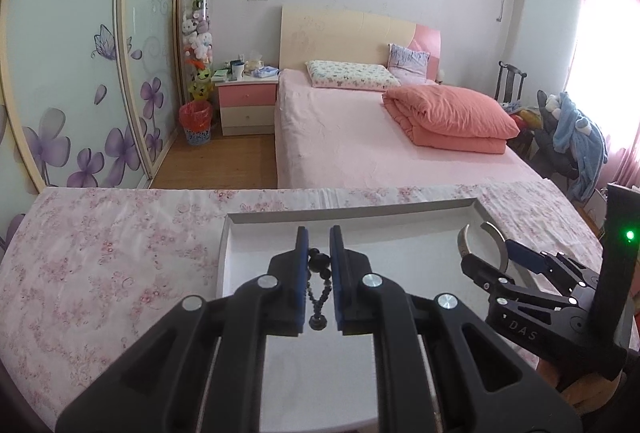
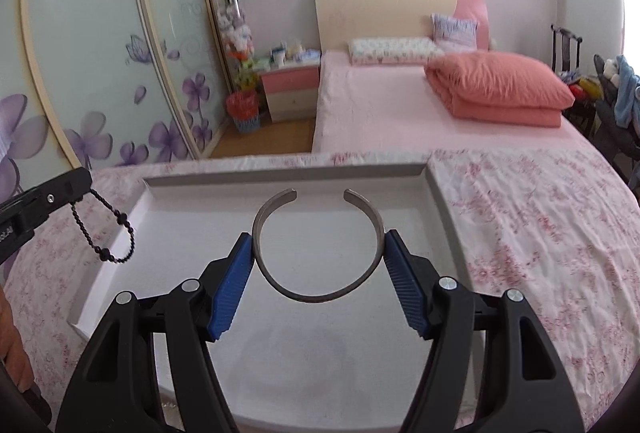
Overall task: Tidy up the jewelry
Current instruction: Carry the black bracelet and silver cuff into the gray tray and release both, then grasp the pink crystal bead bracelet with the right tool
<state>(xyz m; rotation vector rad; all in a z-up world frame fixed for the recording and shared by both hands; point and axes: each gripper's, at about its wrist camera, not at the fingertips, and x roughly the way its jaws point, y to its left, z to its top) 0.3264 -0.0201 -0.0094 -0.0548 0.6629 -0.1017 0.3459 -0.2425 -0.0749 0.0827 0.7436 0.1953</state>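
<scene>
- Left gripper: jaws clenched on a black beaded bracelet dangling between them.
- Right gripper: jaws grasping an open silver metal cuff bangle.
- The shallow white tray below the jaws looks empty; both pieces probably await placing.

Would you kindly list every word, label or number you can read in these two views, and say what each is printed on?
"DAS": embossed on the black body of the right tongs, seen from the left wrist view.
Partial letters on the body of the left tongs at the right wrist view's left edge: cut off, unreadable.
Items on the nightstand: any labels are too small and blurred to read.
</scene>
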